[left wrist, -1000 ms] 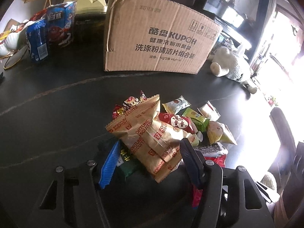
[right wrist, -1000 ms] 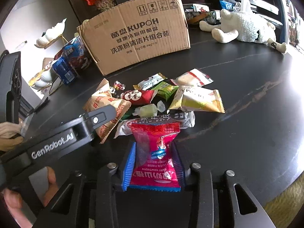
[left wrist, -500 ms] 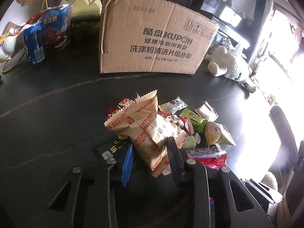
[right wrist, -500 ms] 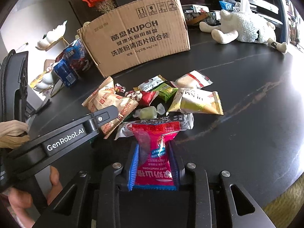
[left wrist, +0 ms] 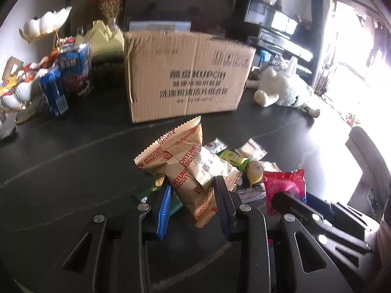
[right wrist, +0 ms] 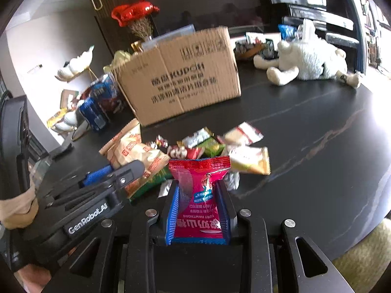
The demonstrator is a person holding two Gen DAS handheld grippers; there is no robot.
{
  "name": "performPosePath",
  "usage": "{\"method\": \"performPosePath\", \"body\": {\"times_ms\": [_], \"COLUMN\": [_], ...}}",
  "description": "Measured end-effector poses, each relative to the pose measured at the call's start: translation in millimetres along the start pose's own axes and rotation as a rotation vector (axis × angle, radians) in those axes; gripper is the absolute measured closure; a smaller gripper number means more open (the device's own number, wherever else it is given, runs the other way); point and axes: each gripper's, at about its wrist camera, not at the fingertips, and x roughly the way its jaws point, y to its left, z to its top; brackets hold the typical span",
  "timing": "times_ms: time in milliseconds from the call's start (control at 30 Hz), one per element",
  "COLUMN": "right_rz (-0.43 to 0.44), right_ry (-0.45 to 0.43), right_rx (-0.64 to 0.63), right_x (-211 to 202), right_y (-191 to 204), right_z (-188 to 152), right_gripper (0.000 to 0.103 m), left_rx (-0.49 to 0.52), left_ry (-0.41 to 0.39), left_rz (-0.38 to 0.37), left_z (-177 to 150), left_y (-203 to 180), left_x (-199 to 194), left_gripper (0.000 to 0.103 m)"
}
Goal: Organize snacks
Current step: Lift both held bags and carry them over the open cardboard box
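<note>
The left tongs (left wrist: 193,206) are clamped on a tan packet (left wrist: 193,171) printed "FORTUNE BISCUITS". The right tongs (right wrist: 198,210) pinch a red packet (right wrist: 199,195) reading "HAWTHORN". Beyond both, past the loose snacks (right wrist: 220,144) on the worktop (right wrist: 305,134), stands a cardboard box (left wrist: 185,73) marked "KUPOH".

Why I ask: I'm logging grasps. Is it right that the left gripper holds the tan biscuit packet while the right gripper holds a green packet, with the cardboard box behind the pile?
Not quite. The right gripper holds a red packet, not a green one, as the right wrist view shows. The left gripper does hold the tan biscuit packet, and the cardboard box stands behind the pile.
</note>
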Motion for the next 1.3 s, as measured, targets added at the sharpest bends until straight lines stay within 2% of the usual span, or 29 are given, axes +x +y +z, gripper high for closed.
{"method": "performPosePath", "body": {"times_ms": [233, 500, 967, 1300], "right_rz": [0.005, 0.006, 0.029, 0.062], "right_ry": [-0.075, -0.141, -0.249, -0.257], "right_rx": [-0.039, -0.063, -0.105, -0.111], "right_x": [-21, -33, -41, -27], "right_y": [3, 7, 26, 36], "right_z": [18, 47, 107, 154], "right_gripper": [0.073, 0.073, 0.073, 0.073], "left_rx": [0.026, 0.020, 0.054, 0.074], "left_ry": [-0.067, -0.110, -0.207, -0.259], "left_rz": [0.017, 0.012, 0.046, 0.088], "left_z": [11, 30, 88, 128], "left_y": [-5, -2, 4, 7], "left_x": [-25, -43, -64, -67], "left_gripper": [0.070, 0.070, 0.070, 0.070]}}
